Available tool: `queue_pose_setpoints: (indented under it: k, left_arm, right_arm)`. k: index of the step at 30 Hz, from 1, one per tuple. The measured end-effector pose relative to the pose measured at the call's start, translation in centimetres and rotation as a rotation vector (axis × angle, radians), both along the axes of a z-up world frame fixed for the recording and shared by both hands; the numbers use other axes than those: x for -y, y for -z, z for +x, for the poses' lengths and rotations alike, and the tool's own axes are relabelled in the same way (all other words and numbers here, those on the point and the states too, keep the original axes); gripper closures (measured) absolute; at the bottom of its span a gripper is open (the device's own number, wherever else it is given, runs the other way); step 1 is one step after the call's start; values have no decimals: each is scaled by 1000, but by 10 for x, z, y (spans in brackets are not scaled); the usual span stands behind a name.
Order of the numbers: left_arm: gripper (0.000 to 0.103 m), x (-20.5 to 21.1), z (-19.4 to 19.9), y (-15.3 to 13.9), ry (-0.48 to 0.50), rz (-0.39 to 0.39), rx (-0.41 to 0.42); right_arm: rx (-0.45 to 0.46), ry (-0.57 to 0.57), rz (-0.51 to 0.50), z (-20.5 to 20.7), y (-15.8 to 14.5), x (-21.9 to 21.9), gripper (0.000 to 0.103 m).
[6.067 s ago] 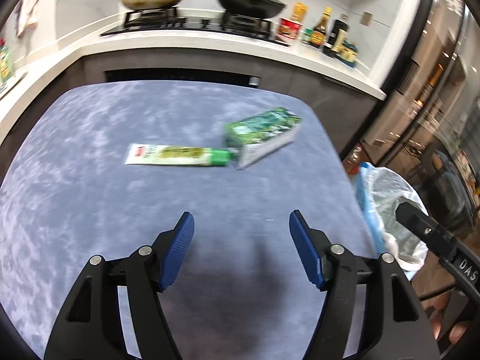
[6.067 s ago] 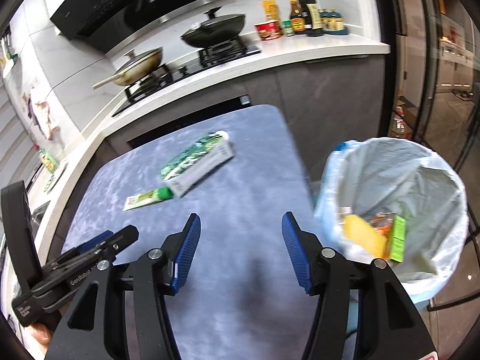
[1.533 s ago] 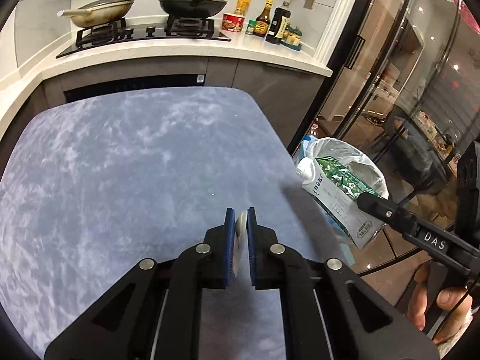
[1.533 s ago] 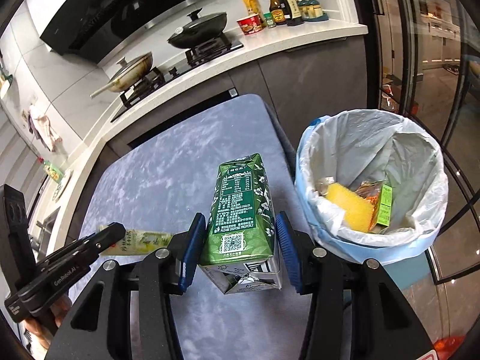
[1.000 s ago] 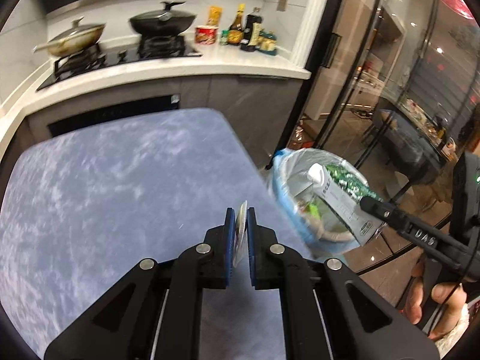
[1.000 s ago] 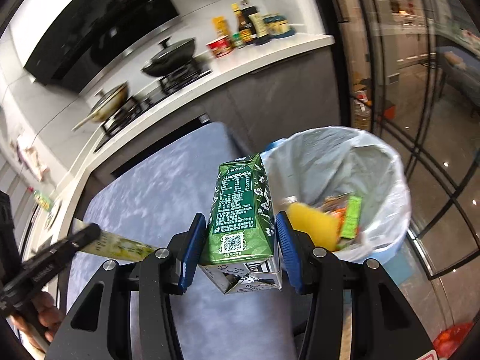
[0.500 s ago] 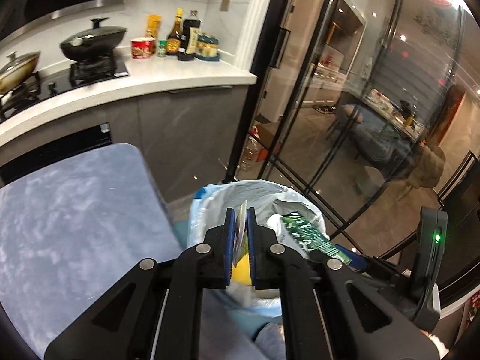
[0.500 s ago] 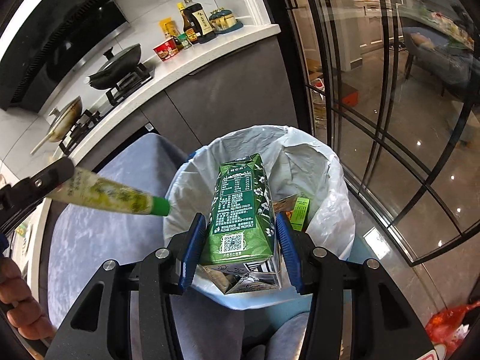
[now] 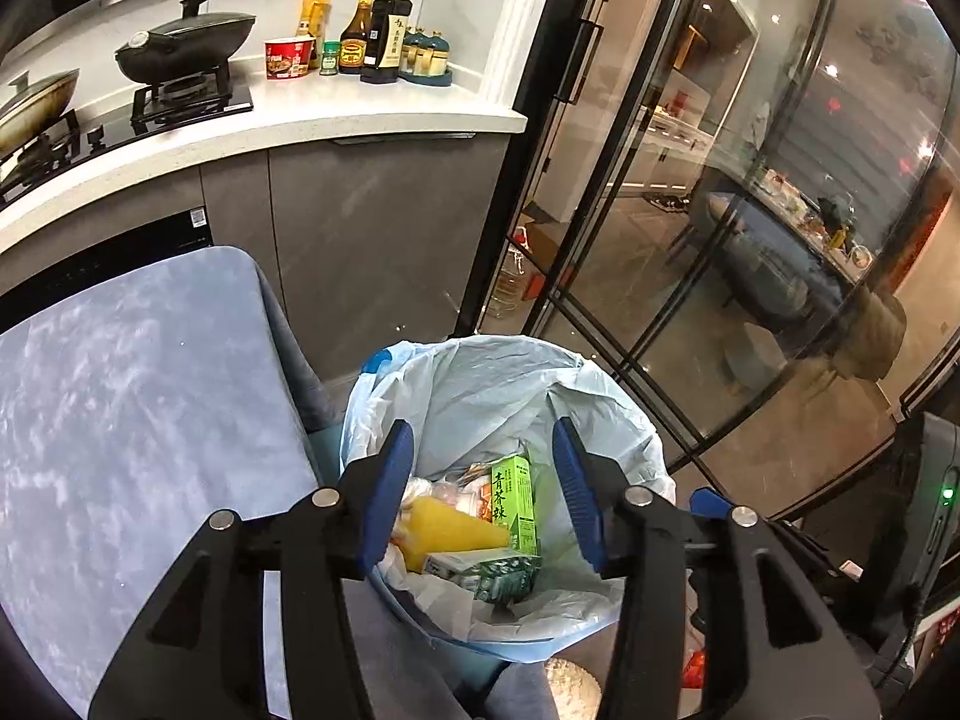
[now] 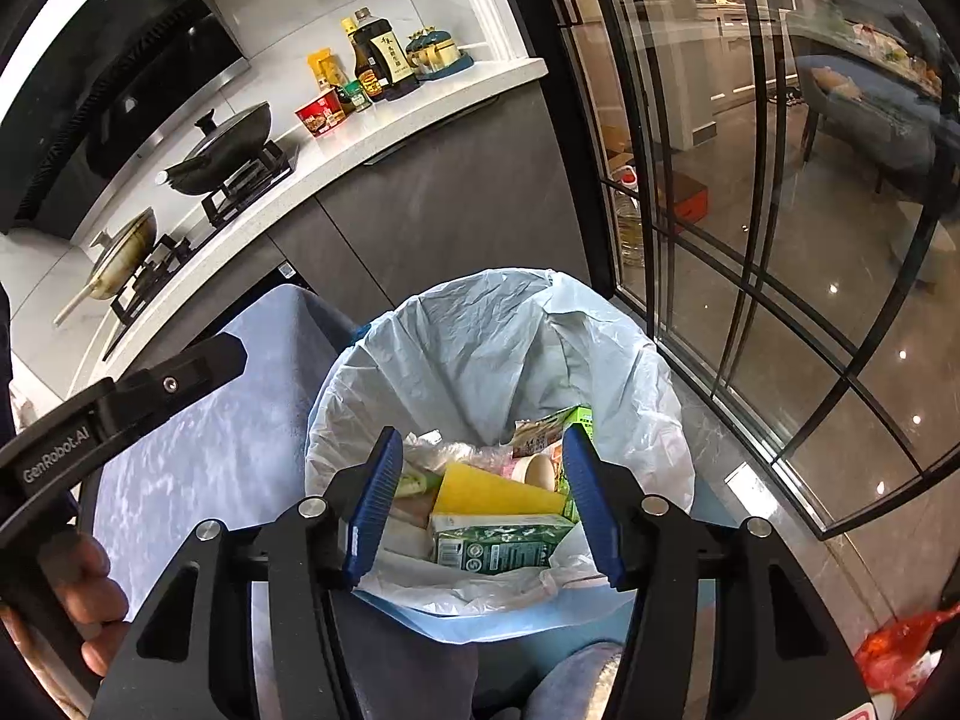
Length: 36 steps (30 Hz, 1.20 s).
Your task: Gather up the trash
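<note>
My left gripper (image 9: 483, 489) and right gripper (image 10: 480, 501) both hang over the bin (image 10: 498, 324), jaws just parted and empty. The carton (image 10: 498, 540) lies below my right gripper among the trash; I cannot pick out the tube. I'd lift straight up, clear of the bag (image 9: 480, 384), before swinging away.

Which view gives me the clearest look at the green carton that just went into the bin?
The right wrist view: the green carton lies on its side on top of the trash, framed between the open right gripper. In the left wrist view the carton is smaller, foreshortened and low in the bin.
</note>
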<state>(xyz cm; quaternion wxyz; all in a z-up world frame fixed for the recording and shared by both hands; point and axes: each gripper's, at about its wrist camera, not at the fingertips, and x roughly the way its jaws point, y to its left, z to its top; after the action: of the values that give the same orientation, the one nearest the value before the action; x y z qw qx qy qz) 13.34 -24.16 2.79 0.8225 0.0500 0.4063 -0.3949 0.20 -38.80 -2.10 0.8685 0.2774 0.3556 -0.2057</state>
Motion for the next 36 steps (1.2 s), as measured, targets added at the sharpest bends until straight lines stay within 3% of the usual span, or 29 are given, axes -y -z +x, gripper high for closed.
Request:
queue_pose_setpoints:
  k: [24, 29, 36]
  left_arm:
    - [57, -25, -25, 0, -68, 87, 55]
    - [57, -40, -34, -1, -123, 123, 76]
    - [41, -64, -55, -3, -194, 183, 115]
  right_arm:
    - [6, -61, -43, -11, -19, -32, 48]
    - [-2, -84, -82, -16, -26, -45, 41]
    - [-31, -118, -138, -28, -30, -66, 34]
